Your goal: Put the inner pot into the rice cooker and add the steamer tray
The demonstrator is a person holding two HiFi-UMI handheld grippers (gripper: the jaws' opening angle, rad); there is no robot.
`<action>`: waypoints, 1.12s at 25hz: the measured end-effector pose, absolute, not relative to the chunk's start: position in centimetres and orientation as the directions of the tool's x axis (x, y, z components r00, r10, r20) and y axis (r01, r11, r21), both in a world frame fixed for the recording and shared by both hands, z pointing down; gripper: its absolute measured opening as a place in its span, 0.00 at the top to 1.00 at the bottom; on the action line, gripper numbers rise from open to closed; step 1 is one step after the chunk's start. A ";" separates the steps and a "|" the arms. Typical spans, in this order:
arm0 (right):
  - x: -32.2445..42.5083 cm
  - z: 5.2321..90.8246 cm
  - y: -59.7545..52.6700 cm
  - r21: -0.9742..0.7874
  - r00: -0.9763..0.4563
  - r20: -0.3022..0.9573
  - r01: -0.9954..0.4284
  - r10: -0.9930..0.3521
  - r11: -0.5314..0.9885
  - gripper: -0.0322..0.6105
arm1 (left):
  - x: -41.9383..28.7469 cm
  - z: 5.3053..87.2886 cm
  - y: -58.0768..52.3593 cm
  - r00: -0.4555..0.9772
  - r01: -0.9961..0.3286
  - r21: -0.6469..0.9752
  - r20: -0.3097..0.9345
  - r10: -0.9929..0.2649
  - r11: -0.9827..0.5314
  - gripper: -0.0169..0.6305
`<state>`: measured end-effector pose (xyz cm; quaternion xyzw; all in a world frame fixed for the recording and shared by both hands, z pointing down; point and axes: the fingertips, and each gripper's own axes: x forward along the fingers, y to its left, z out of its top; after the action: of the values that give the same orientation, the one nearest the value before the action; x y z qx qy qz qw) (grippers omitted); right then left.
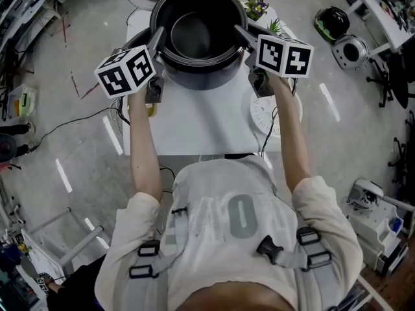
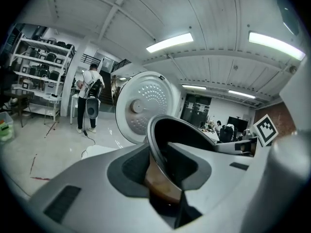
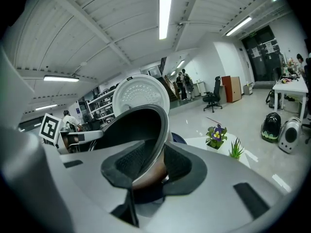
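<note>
The dark inner pot (image 1: 198, 34) hangs over the far end of the white table (image 1: 194, 122), gripped at its rim from both sides. My left gripper (image 1: 157, 44) is shut on the pot's left rim (image 2: 167, 144), with one jaw inside the wall and one outside. My right gripper (image 1: 243, 36) is shut on the right rim (image 3: 141, 140) in the same way. The rice cooker's white lid (image 2: 146, 106) stands open behind the pot; the cooker's body is hidden beneath it. A white perforated steamer tray (image 1: 262, 112) lies on the table under my right forearm.
Two small potted plants (image 1: 256, 6) stand at the table's far right corner. Cables trail over the floor to the left. Other cookers (image 1: 350, 50) and chairs sit on the floor to the right. A person (image 2: 90, 98) stands by shelves in the distance.
</note>
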<state>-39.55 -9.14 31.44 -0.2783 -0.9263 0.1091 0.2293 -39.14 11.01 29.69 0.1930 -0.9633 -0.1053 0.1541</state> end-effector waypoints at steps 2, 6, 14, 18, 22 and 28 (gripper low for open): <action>-40.0 32.1 -9.1 -0.330 -0.732 0.386 0.459 0.561 0.825 0.75 | -39.7 30.5 11.1 -0.872 -0.333 0.262 0.279 -0.401 0.906 0.80; -40.8 33.3 -9.2 -0.330 -0.717 0.426 0.444 0.551 0.833 0.75 | -40.5 31.6 11.0 -0.862 -0.331 0.264 0.307 -0.404 0.906 0.80; -41.3 36.0 -9.5 -0.315 -0.671 0.522 0.422 0.526 0.850 0.74 | -41.0 34.1 10.4 -0.823 -0.336 0.240 0.395 -0.408 0.911 0.80; -41.8 36.8 -9.5 -0.318 -0.653 0.548 0.416 0.523 0.852 0.74 | -41.6 35.2 10.5 -0.812 -0.318 0.242 0.429 -0.395 0.917 0.80; -42.1 38.0 -9.4 -0.279 -0.639 0.579 0.428 0.506 0.860 0.73 | -41.7 36.3 10.5 -0.793 -0.323 0.233 0.462 -0.396 0.917 0.79; -42.2 39.0 -9.0 -0.247 -0.629 0.600 0.442 0.494 0.862 0.71 | -41.8 38.0 10.9 -0.768 -0.328 0.203 0.512 -0.386 0.923 0.77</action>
<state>-42.21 -8.96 38.97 -0.2595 -0.9018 0.0383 0.3435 -41.84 10.93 38.00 0.1901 -0.9387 -0.0509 0.2829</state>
